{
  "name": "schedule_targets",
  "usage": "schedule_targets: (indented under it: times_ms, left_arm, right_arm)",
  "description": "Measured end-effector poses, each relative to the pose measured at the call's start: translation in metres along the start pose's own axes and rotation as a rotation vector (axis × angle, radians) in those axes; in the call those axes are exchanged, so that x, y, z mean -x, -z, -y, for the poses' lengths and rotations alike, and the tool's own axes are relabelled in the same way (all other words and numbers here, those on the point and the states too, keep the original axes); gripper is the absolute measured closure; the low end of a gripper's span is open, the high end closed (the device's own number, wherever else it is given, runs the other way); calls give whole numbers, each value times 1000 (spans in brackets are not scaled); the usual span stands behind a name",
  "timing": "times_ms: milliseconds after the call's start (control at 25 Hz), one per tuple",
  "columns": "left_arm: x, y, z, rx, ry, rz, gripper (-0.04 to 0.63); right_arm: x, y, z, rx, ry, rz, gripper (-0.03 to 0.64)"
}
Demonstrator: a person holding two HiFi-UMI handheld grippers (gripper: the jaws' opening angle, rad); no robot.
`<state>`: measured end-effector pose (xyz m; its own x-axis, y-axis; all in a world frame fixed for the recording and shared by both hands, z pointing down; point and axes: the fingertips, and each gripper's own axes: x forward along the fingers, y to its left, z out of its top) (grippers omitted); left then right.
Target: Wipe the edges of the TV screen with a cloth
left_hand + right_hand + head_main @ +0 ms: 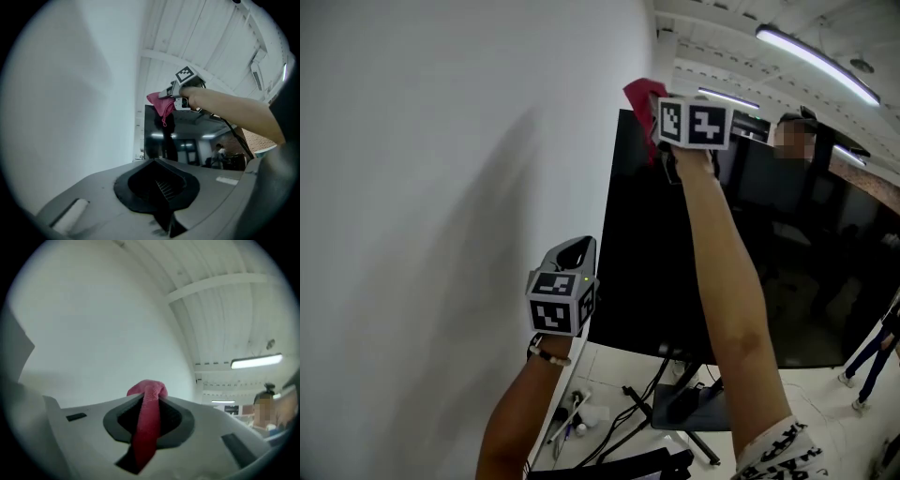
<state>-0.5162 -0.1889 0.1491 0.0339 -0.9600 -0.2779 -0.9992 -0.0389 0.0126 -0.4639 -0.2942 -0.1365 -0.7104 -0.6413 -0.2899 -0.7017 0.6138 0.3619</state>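
The right hand-held gripper (666,131) is raised, jaws clamped on a red cloth (639,97) pressed at the top left corner of the TV screen (666,272). The left hand-held gripper (574,251) hangs lower beside the screen's left edge, near the white wall (441,187), jaws together and empty

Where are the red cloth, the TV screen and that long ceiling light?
red cloth (638,94): head view, its bunched upper part.
TV screen (649,253): head view, dark glass near its left edge.
ceiling light (816,59): head view, middle of the tube.
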Motion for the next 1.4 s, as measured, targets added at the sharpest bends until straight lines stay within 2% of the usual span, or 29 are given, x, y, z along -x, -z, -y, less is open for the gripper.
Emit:
schedule_targets:
  times_ms: [120,400,640,760,920,1080,1400]
  left_arm:
    - [-11,2,16,9,41,-1,595]
    - [-22,0,37,30,92,7,595]
    - [-18,-8,31,40,106,10,595]
    - [-24,-18,36,49,131,17,595]
    - [-34,-32,56,38,177,24,595]
    - [-49,-47,79,35,203,35,595]
    - [-99,-77,146,18,192,53,595]
  right_arm:
    - [-10,4,-3,211,14,-123,552]
    - [-30,9,-15,416,-16,-321,552]
    - [-20,16,-10,428,-37,-363,551]
    - [-8,18,2,442,-10,-375,551]
    - [16,23,31,440,46,-365,551]
    - [40,31,59,417,53,-341,551]
    - [85,41,127,395,36,-317,551]
